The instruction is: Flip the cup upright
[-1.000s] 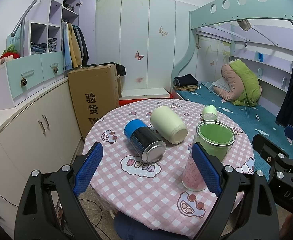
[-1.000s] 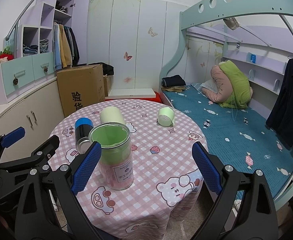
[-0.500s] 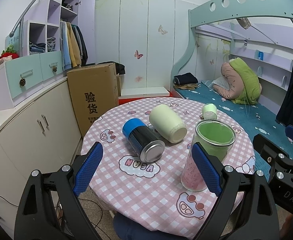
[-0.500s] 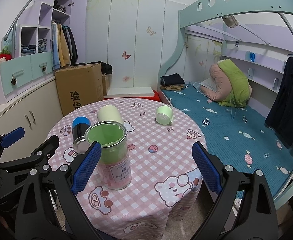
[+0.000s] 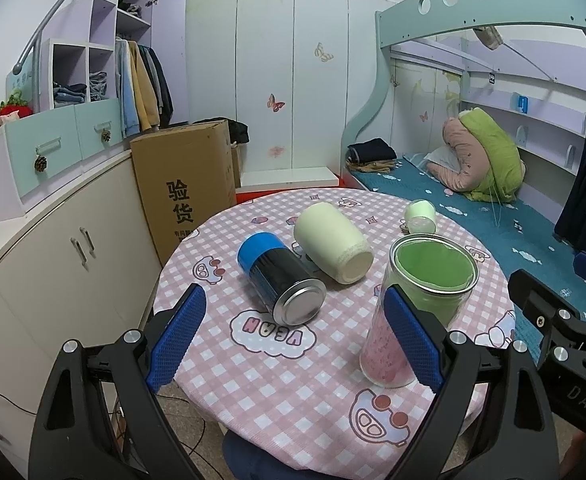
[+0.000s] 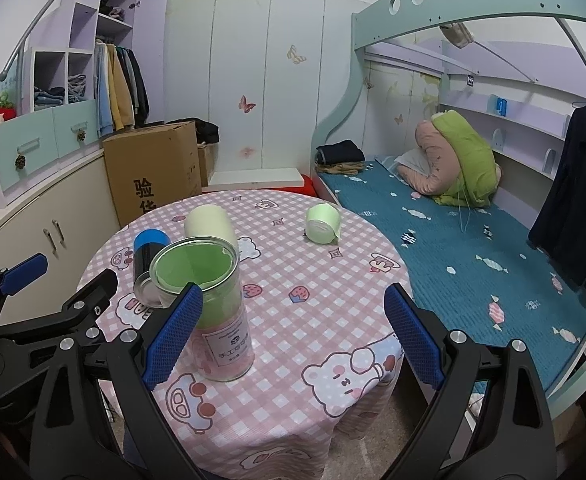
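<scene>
Several cups lie on their sides on the round pink checked table (image 5: 277, 368): a blue-and-black can (image 5: 279, 278), a cream cup (image 5: 333, 248) and a small light green cup (image 5: 420, 216) at the far right edge. A glass jar with a green inside (image 5: 421, 312) stands upright. My left gripper (image 5: 293, 344) is open and empty, near the table's front edge. My right gripper (image 6: 289, 344) is open and empty over the near side of the table (image 6: 313, 280), with the jar (image 6: 209, 308) by its left finger. The green cup (image 6: 323, 224) lies further back.
A cardboard box (image 5: 185, 184) and low cabinets (image 5: 53, 248) stand left of the table. A bunk bed with a teal mattress (image 6: 453, 248) is on the right. The right gripper's body (image 5: 561, 336) shows at the right in the left wrist view.
Both grippers have drawn back slightly from the table, so it looks a little smaller and lower. The cups and the jar have not moved.
</scene>
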Tool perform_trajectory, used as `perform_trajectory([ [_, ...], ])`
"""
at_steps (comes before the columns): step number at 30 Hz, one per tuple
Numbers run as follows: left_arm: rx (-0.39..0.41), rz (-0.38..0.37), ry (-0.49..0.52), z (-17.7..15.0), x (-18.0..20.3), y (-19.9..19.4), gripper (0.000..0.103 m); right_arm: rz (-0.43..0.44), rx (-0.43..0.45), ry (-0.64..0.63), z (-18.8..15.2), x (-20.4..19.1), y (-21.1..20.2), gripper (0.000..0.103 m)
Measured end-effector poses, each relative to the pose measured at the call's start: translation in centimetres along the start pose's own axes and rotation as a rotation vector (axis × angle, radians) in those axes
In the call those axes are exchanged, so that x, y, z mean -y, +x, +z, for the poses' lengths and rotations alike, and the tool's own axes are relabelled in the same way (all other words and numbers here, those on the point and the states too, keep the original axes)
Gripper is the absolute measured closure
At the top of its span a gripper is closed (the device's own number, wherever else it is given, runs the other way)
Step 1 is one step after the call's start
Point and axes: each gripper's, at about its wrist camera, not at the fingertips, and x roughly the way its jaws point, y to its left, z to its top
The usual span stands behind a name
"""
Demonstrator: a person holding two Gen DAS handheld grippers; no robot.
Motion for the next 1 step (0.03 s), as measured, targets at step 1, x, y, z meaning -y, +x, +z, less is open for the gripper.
perform_trajectory([
  [1,-0.001,-0.003,-0.002,0.04,0.03,0.08,0.016,-0.001,0.002,0.0,0.01,0.01,0.02,0.011],
])
